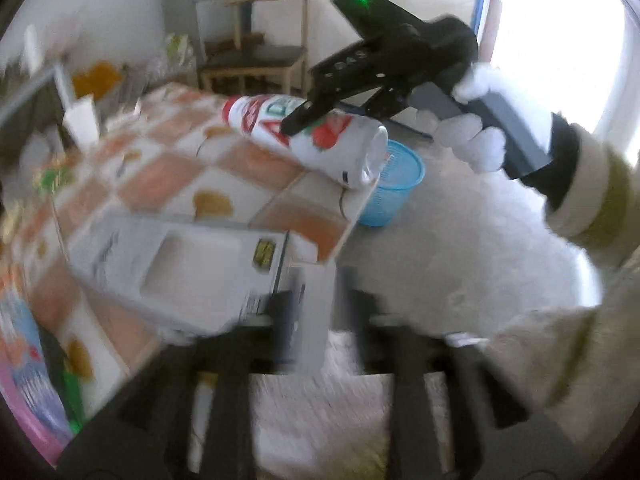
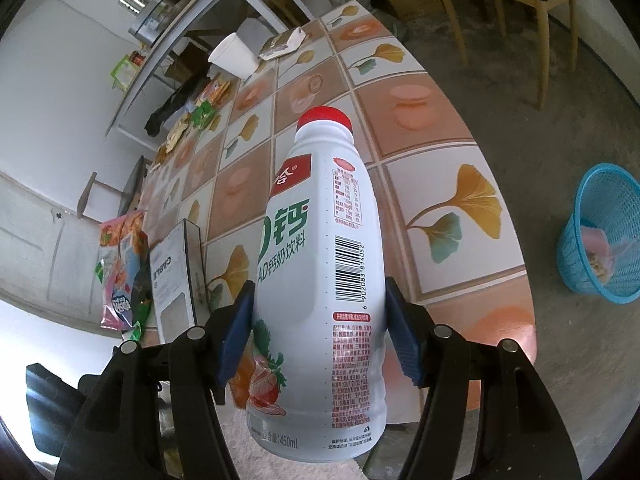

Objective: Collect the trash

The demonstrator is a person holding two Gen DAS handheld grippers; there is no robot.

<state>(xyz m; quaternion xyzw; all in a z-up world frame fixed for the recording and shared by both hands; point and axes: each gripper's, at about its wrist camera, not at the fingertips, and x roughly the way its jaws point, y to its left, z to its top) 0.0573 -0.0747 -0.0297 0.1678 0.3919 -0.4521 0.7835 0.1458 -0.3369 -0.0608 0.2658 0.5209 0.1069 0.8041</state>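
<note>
My right gripper point(image 2: 320, 320) is shut on a white milk drink bottle point(image 2: 320, 280) with a red cap, held above the tiled table point(image 2: 432, 92). In the left wrist view the right gripper point(image 1: 304, 120) holds the same bottle point(image 1: 320, 136) lying tilted over the table's edge. My left gripper point(image 1: 320, 312) is blurred; its fingers hold a flat white carton box point(image 1: 176, 272) by its near end. A blue mesh trash basket point(image 2: 604, 236) stands on the floor right of the table; it also shows in the left wrist view point(image 1: 394, 184).
A white paper cup point(image 2: 236, 56), snack wrappers point(image 2: 204, 108) and a colourful bag point(image 2: 120, 272) lie on the table's far and left sides. A wooden chair point(image 1: 256, 56) stands beyond the table. A metal shelf point(image 2: 192, 20) runs along the wall.
</note>
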